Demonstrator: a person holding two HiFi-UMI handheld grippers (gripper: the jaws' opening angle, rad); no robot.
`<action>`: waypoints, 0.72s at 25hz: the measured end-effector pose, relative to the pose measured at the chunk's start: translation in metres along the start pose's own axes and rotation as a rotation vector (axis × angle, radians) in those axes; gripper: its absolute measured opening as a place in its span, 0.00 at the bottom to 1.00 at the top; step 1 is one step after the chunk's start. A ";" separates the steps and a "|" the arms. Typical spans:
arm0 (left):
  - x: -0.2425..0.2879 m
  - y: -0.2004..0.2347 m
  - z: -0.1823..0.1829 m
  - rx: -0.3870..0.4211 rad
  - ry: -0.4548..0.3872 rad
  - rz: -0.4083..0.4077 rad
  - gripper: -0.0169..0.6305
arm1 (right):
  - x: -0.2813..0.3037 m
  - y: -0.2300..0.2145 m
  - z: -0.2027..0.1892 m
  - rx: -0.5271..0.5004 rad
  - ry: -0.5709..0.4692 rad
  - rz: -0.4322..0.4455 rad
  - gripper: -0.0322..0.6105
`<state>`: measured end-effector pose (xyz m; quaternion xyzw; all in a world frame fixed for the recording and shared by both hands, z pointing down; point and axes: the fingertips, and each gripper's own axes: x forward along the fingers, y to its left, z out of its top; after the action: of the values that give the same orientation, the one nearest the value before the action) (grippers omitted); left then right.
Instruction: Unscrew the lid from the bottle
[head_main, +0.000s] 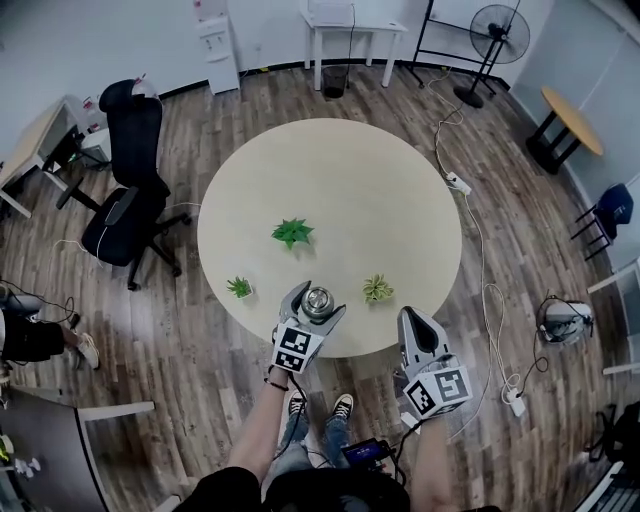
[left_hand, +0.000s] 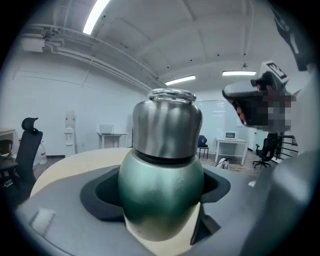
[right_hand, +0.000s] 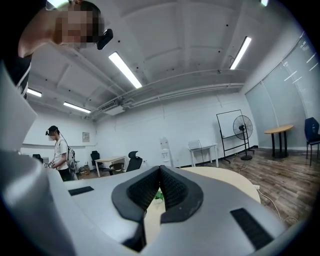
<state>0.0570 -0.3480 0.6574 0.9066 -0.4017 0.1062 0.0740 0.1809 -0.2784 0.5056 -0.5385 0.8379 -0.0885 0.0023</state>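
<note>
A bottle (head_main: 318, 300) with a green body and a steel neck (left_hand: 167, 130) sits between the jaws of my left gripper (head_main: 319, 304), over the near edge of the round table (head_main: 400, 200). In the left gripper view the green body (left_hand: 160, 195) fills the gap between the two dark pads, which press on its sides, so the gripper is shut on it with its jaws wide apart. The bottle's top ends in a shiny ring-shaped rim (left_hand: 171, 94). My right gripper (head_main: 411, 316) is off the table's near right edge, shut, with nothing between its fingers (right_hand: 160, 171).
Three small potted plants stand on the table: one in the middle (head_main: 292, 233), one near left (head_main: 239, 288), one near right (head_main: 377, 289). A black office chair (head_main: 125, 200) is to the left. A power strip and cable (head_main: 458, 183) lie on the floor at right. A person (right_hand: 59, 152) stands far off.
</note>
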 end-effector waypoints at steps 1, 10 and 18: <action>-0.005 -0.002 0.023 0.000 -0.008 -0.030 0.64 | 0.002 0.004 0.011 -0.008 -0.022 0.013 0.06; -0.064 -0.039 0.163 0.090 -0.047 -0.207 0.64 | -0.003 0.046 0.098 -0.064 -0.209 0.115 0.06; -0.090 -0.054 0.173 0.103 -0.062 -0.190 0.64 | -0.017 0.056 0.118 -0.053 -0.272 0.125 0.11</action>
<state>0.0617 -0.2859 0.4651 0.9461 -0.3099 0.0913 0.0244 0.1493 -0.2582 0.3793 -0.4921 0.8639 0.0075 0.1070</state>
